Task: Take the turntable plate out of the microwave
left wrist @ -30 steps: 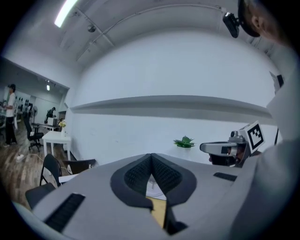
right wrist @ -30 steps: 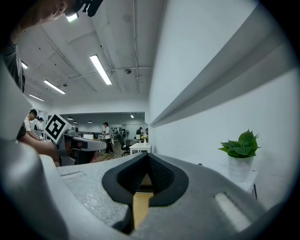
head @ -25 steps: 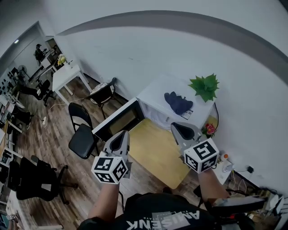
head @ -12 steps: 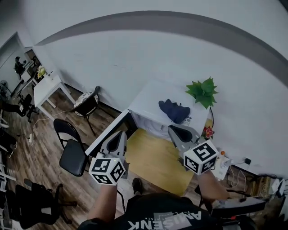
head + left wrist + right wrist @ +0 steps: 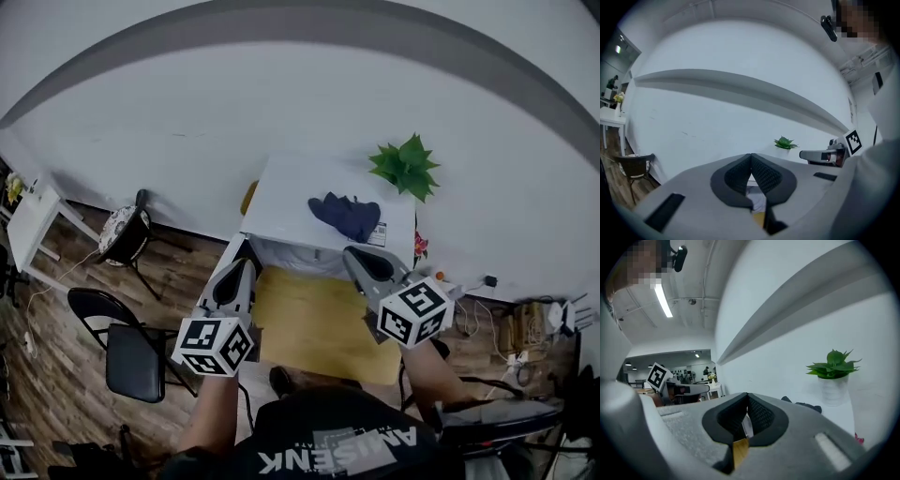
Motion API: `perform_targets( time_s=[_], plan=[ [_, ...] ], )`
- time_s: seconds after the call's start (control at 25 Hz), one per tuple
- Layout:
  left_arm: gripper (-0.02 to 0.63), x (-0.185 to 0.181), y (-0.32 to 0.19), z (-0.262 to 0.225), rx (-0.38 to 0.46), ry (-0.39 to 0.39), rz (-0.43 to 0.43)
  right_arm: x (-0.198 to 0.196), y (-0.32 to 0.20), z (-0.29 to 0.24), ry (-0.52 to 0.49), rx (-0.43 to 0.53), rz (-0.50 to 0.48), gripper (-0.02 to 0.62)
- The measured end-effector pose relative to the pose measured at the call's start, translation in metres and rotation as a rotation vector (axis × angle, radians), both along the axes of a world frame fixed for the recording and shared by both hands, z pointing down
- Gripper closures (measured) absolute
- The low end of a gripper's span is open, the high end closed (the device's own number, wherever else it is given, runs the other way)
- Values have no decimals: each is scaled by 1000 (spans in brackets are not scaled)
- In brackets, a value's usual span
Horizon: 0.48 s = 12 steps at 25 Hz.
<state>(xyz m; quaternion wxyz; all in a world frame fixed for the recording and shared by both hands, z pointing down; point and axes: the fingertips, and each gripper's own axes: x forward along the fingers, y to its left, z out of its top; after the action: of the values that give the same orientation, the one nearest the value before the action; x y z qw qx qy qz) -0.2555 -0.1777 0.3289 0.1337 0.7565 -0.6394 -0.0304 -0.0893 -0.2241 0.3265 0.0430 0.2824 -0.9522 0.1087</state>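
Note:
No turntable plate shows in any view. Only a dark sliver of the microwave [image 5: 247,251] shows at the left corner of the white table [image 5: 291,187], mostly hidden behind my left gripper [image 5: 239,266]. That gripper is shut and empty, held level and pointing at the table's left end. My right gripper [image 5: 352,254] is also shut and empty, pointing at the table's right half. In the left gripper view the left gripper's [image 5: 751,156] pads meet with nothing between them. The right gripper's [image 5: 747,396] pads in its own view do the same.
A green potted plant [image 5: 405,166] and a dark cloth [image 5: 346,214] sit on the white table. A yellow wooden board [image 5: 309,319] lies in front of it. A black folding chair [image 5: 131,356] and a round-seat chair [image 5: 123,230] stand at left. Cables [image 5: 487,286] lie at right.
The view has swung right, so the room and chairs slid left. The microwave's dark front went behind the left gripper. Both grippers stayed shut and now face the white table.

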Motion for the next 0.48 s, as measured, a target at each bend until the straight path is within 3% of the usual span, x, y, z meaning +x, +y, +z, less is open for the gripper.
perform_targets(
  time_s=[0.2,0.44,0.48],
  plan=[
    [603,-9,-14,4,21,12,37,-1,-6,6,-8,-36,83,587],
    [600,-4,-28,18,-18,58,150,-2,-7,17,-2,-45,166,568],
    [561,-4,-29,21,-20,58,158,-3,-7,21,20,-38,179,566]
  ],
)
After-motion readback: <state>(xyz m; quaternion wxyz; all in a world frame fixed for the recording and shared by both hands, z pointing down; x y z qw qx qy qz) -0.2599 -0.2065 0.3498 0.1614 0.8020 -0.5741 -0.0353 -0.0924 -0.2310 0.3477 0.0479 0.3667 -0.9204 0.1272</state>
